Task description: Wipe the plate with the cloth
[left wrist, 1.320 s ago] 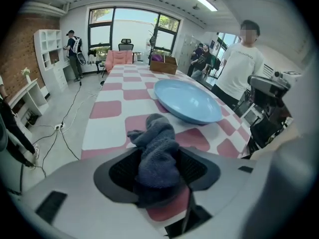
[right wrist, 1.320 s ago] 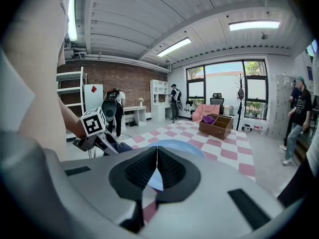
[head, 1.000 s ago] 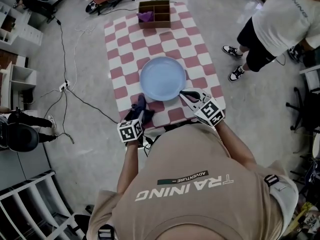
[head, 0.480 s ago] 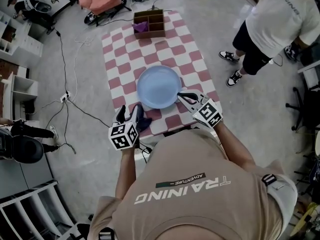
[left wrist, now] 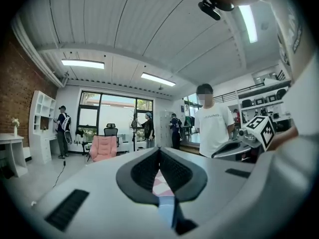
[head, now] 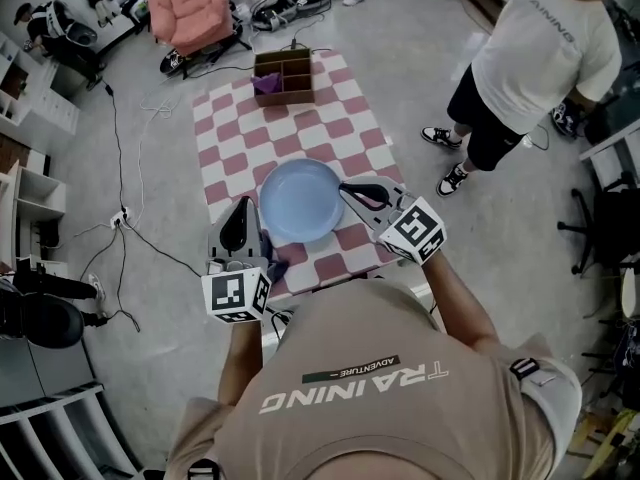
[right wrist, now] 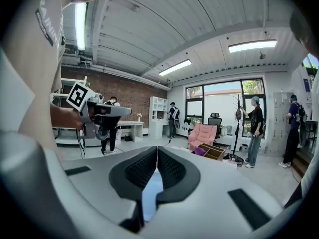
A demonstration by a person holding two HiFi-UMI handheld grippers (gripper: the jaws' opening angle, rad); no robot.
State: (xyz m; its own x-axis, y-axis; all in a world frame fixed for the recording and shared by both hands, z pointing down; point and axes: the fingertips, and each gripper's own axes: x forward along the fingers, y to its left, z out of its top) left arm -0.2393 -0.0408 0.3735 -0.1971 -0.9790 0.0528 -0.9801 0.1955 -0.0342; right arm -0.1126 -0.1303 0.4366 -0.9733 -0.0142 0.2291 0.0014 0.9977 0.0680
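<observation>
Left tool (left wrist: 159,151): jaws just closing, now together, nothing between | right tool (right wrist: 157,149): jaws together, empty | blue plate (head: 300,200): on checkered surface (head: 230,118) | dark cloth (head: 277,266): plate's 7 o'clock, at surface edge

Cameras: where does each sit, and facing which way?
Head view: on the head, steeply down at table and plate; back, arms, left gripper, right gripper show.
Left gripper view: on that gripper, level across the room; its shut jaws.
Right gripper view: likewise, toward the box; its shut jaws.
Shared: each gripper view catches the other gripper and the chair.
</observation>
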